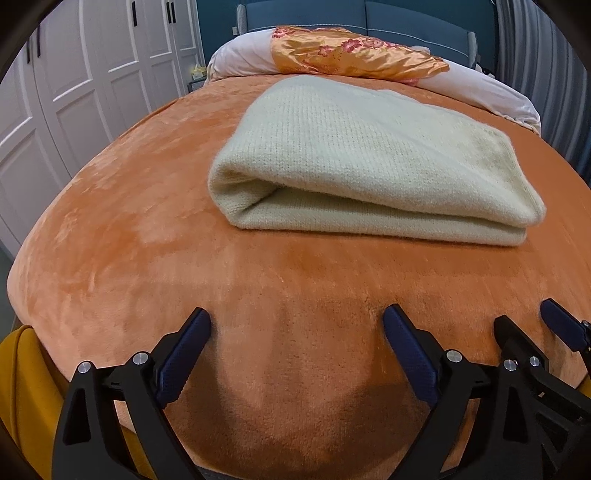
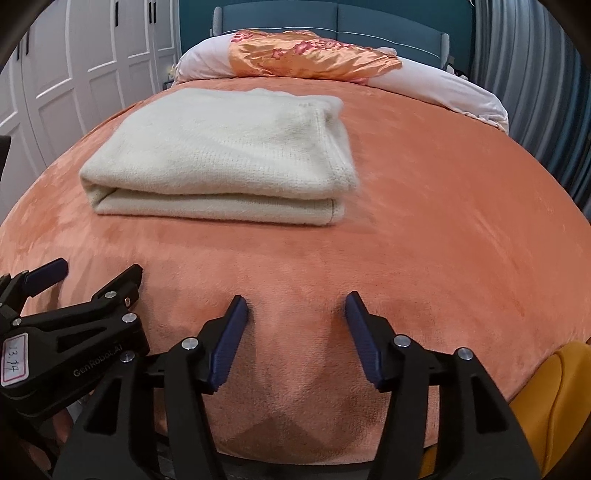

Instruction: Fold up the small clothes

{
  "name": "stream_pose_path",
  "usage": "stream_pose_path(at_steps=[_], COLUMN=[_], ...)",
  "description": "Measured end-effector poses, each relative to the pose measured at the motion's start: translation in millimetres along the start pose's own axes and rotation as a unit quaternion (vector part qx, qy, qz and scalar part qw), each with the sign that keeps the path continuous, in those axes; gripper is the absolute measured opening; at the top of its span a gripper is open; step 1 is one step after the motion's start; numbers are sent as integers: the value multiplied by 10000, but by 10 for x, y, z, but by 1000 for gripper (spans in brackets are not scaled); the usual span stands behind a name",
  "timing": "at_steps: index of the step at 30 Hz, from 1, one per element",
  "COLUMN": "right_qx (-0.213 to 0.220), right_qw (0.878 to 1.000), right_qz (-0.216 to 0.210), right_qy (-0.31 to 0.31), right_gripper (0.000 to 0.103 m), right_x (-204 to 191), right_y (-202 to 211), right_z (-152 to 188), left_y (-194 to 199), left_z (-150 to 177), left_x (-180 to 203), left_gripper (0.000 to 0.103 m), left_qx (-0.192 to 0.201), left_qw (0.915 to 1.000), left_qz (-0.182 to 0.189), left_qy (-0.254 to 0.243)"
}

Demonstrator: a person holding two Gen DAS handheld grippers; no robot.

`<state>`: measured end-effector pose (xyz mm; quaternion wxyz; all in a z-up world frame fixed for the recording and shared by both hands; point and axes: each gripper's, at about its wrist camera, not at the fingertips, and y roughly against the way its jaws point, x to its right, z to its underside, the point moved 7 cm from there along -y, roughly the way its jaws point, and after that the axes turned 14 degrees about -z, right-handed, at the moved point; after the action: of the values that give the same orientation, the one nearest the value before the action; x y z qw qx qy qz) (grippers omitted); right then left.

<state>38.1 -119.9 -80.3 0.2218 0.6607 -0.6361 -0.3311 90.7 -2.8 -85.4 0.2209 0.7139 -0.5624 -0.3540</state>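
Note:
A cream knitted garment (image 1: 369, 162) lies folded in a thick flat stack on the orange fleece bed cover (image 1: 147, 221). It also shows in the right wrist view (image 2: 221, 162), to the left of centre. My left gripper (image 1: 297, 325) is open and empty, low over the cover near the bed's front edge, well short of the garment. My right gripper (image 2: 297, 310) is open and empty, beside the left one and also short of the garment. The right gripper (image 1: 532, 321) shows at the left view's right edge, and the left gripper (image 2: 99, 273) at the right view's left edge.
A pink duvet with an orange floral satin cloth (image 1: 354, 55) is bunched at the bed's far end, before a blue headboard (image 1: 406, 18). White wardrobe doors (image 1: 74, 74) stand on the left, a grey curtain (image 2: 535, 74) on the right. Yellow fabric (image 2: 561, 387) hangs at the bed's front.

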Motion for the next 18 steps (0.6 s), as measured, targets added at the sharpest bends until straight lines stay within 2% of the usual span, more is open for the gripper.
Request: stream_pose_path(at_steps=[5, 8, 9, 10, 18], right_qx=[64, 74, 45, 21, 28], right_qw=[9999, 9992, 9985, 9972, 9971], right_qz=[30, 165, 217, 203, 183], right_qy=[-134, -355, -508, -713, -732], right_gripper=[62, 84, 95, 98, 98], right_x=[28, 108, 174, 246, 255], right_y=[-1, -12, -28, -48, -63], right_z=[-6, -4, 1, 11, -2], left_y=[-59, -66, -66, -64, -82], left_z=[-7, -19, -21, -21, -26], left_x=[-55, -76, -79, -75, -111], left_gripper=[98, 98, 98, 98, 98], left_qx=[-25, -25, -28, -25, -26], left_qw=[9998, 9997, 9996, 9996, 9996], left_qz=[-33, -11, 10, -4, -3], left_qy=[168, 255, 276, 267, 279])
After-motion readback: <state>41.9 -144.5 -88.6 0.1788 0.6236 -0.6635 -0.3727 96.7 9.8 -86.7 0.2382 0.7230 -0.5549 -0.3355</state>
